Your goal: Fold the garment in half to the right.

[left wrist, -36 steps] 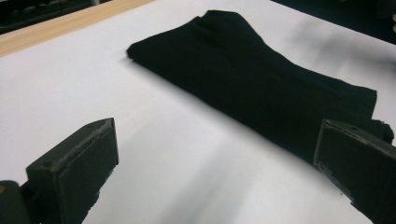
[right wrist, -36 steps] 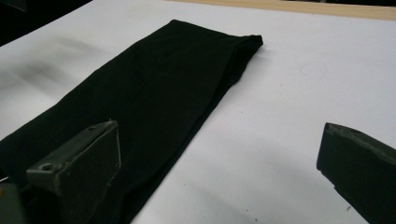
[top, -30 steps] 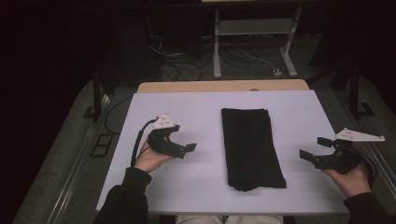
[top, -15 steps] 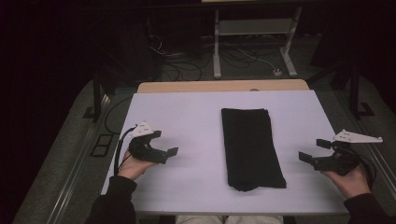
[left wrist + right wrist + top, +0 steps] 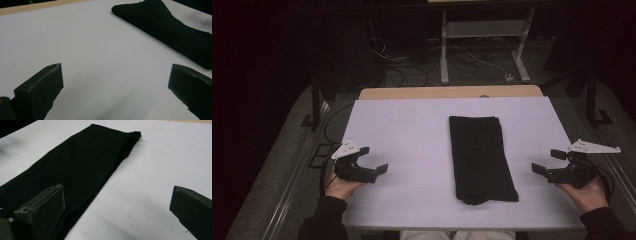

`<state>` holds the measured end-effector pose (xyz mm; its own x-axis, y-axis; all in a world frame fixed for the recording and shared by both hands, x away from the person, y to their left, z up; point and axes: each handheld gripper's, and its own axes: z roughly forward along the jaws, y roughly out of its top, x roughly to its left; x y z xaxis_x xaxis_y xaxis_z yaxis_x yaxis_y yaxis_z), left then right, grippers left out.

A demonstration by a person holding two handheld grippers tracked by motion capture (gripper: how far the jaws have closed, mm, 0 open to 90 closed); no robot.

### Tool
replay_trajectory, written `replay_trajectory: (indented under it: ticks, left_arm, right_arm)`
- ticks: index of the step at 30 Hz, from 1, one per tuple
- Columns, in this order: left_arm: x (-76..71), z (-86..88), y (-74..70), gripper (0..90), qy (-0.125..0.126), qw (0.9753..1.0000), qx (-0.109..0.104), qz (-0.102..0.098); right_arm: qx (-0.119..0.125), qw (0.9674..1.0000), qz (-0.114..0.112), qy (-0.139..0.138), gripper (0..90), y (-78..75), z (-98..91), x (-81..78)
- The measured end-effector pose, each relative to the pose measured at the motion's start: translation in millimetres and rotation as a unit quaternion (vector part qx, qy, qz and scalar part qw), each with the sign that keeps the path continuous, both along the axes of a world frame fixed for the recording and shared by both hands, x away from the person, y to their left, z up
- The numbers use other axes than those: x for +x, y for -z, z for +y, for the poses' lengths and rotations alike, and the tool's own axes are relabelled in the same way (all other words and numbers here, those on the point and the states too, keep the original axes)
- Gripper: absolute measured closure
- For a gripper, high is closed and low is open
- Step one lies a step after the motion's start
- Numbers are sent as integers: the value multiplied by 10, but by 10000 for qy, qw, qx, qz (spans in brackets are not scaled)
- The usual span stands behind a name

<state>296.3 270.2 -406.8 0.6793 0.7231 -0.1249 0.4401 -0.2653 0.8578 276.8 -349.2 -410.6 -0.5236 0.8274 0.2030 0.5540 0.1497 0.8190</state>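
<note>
A folded black cloth (image 5: pixel 481 159) is lying flat as a long strip on the white surface (image 5: pixel 412 130), a little right of its middle, running from mid-depth toward the near edge. The left gripper (image 5: pixel 376 161) is sitting near the surface's near left corner, well apart from the cloth, jaws spread and grasping nothing. The right gripper (image 5: pixel 546 161) is sitting by the right edge, near the cloth, jaws likewise spread and empty.

Dark sleeves (image 5: pixel 324 220), black hand-held grippers
</note>
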Motion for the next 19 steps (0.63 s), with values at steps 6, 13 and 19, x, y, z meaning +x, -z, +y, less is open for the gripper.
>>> replay_trajectory:
  ticks: [6, 13, 19]
  left_arm:
    - [-133, 219, 65, 0, -322, 9994, -136, -63]
    - [-229, 369, 141, 0, -560, 9982, -209, 56]
    - [-244, 417, 134, 0, -698, 9972, -248, -5]
  right_arm:
    - [-18, 10000, 15, -31, 0, 10, 14, 3]
    - [-30, 10000, 47, -41, 0, 17, 36, 3]
    - [-36, 10000, 60, -45, 0, 28, 36, 9]
